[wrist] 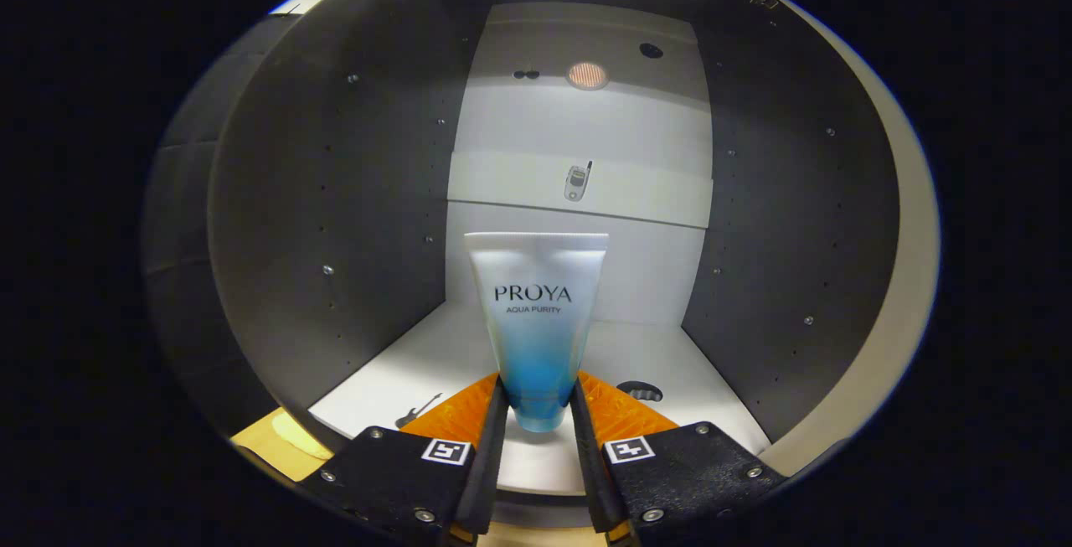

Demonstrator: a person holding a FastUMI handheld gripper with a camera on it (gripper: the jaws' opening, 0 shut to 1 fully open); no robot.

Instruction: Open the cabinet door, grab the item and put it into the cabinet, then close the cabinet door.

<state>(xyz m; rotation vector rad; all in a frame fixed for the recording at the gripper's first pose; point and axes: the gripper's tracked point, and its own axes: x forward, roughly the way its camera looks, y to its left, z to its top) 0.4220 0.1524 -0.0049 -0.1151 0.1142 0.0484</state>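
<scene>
You are looking straight into the open cabinet (335,220), whose dark side walls spread away on either side of your gripper (539,413) and whose pale back panel (578,187) stands well beyond the fingers. The cabinet's white floor (419,363) runs from just under your fingertips back to that panel. A pale shelf strip (502,183) crosses the back panel above the level of what you hold, and higher up a small round glowing spot (587,75) sits on the panel.

Your gripper holds the tube (537,321) upright between its two fingers: both press on its blue lower end from either side, so the tool is clamped on the tube. The tube widens upward to a flat white top, which rises ahead of the fingers in front of the back panel. Whether its bottom touches the cabinet floor, you cannot tell from here.

Small printed pictures dot the surfaces: a guitar shape (419,410) on the floor beside your left finger, a dark oval (640,390) beside the right one, and a phone shape (576,182) on the shelf strip.
</scene>
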